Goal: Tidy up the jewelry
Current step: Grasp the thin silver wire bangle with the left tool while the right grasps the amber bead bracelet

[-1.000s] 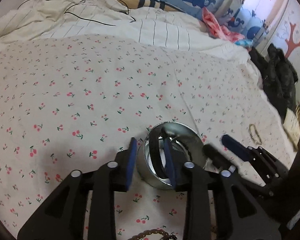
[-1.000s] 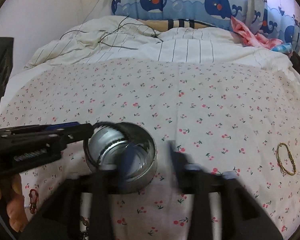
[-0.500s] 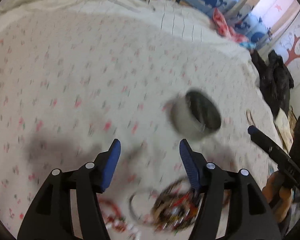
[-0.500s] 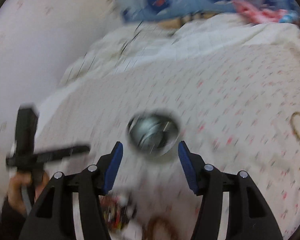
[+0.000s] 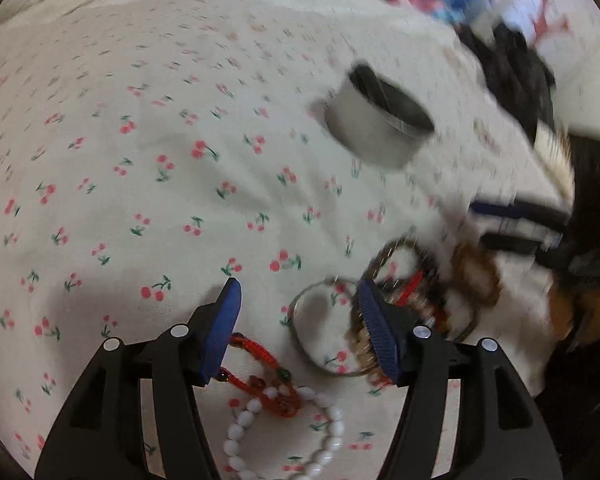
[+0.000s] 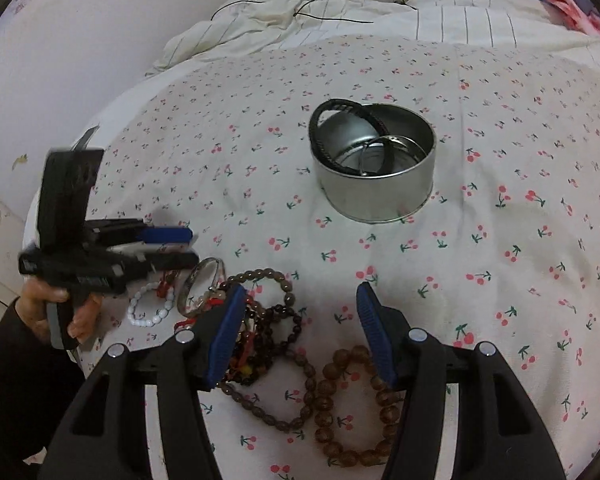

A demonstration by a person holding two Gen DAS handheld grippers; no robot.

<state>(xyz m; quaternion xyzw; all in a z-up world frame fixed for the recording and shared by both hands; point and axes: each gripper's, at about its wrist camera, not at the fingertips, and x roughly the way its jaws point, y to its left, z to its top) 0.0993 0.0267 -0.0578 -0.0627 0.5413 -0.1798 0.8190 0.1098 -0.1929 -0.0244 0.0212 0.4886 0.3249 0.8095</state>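
Two bands already in tin [image 6: 374, 168], bracelets [image 6: 276, 344] still heaped on bedspread [image 6: 500, 280]; both grippers [image 5: 296, 320] [image 6: 300, 320] spread, empty.

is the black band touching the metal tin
Touching: the right wrist view shows the black band draped over the metal tin's rim, its lower part inside.

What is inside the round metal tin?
Inside the metal tin a black band leans over the rim, and a thin silver bangle lies within. The wall hides the near floor.
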